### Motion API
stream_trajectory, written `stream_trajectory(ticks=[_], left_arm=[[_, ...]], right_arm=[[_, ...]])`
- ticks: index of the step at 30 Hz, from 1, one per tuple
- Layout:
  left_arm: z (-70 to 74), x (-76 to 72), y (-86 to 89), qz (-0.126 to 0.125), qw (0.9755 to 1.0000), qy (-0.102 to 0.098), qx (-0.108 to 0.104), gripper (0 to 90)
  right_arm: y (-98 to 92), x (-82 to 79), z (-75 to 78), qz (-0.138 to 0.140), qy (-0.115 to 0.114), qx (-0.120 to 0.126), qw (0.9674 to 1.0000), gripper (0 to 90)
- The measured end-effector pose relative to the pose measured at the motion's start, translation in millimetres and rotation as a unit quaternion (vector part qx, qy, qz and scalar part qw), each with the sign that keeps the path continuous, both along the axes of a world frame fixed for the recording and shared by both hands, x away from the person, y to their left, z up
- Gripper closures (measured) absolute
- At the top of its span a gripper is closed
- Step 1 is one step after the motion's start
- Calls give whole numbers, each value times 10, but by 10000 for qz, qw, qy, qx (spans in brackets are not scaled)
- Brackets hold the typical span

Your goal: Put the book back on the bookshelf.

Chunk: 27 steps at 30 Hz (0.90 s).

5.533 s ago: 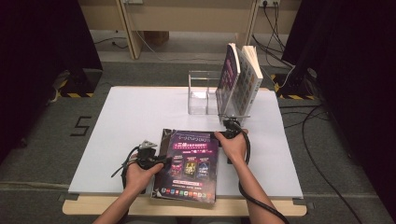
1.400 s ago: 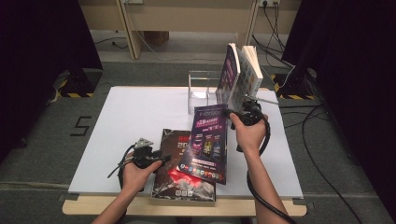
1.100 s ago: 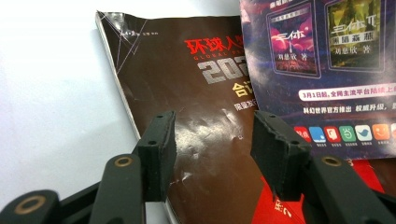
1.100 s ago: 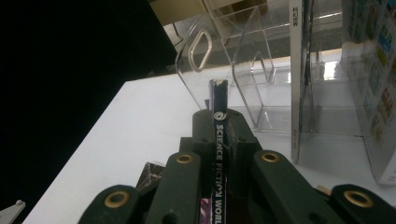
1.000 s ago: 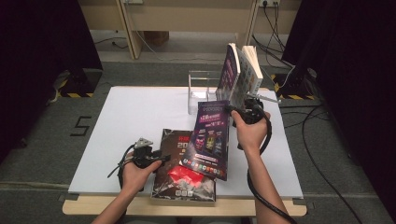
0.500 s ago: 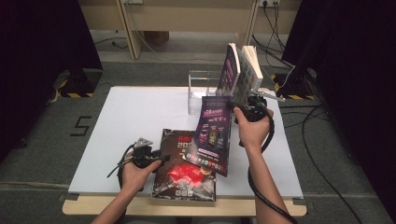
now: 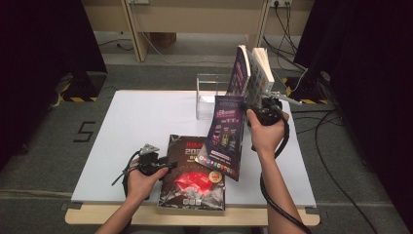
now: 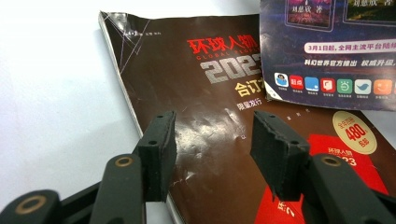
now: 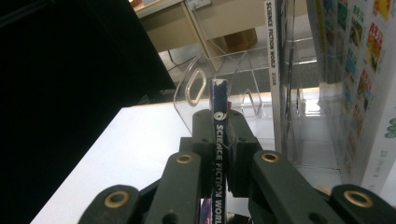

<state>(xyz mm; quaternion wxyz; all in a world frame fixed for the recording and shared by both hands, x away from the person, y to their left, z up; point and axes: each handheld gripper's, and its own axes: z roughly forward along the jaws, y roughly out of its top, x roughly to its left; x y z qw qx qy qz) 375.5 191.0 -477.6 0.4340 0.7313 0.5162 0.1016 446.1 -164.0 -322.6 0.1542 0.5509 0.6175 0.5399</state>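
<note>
While the right gripper (image 7: 258, 108) clamps its spine, the Science Fiction World magazine (image 7: 225, 136) hangs before the clear rack (image 7: 210, 95): thin, floppy, glossy; grip at spine. Left gripper (image 8: 212, 149) unclenched over brown magazine (image 8: 205, 112).

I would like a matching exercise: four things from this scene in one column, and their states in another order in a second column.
1. purple magazine
2. brown magazine
3. left gripper
4. clear rack

a. lies flat on the table
b. open, jaws over a cover
c. stands at the far side of the table
d. clamped by its spine in the right gripper, lifted

Pairs: 1-d, 2-a, 3-b, 4-c
</note>
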Motion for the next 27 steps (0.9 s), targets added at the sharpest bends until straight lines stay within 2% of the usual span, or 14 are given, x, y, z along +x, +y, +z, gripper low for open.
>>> stream_trajectory(ticks=[11, 27], left_arm=[[0, 2, 9, 21, 10000, -10, -11, 496], [-6, 3, 10, 9, 10000, 5, -1, 497]], right_arm=[[-18, -12, 84, -112, -248, -24, 9996, 846], [-18, 4, 170, -218, -456, -97, 9987, 846]])
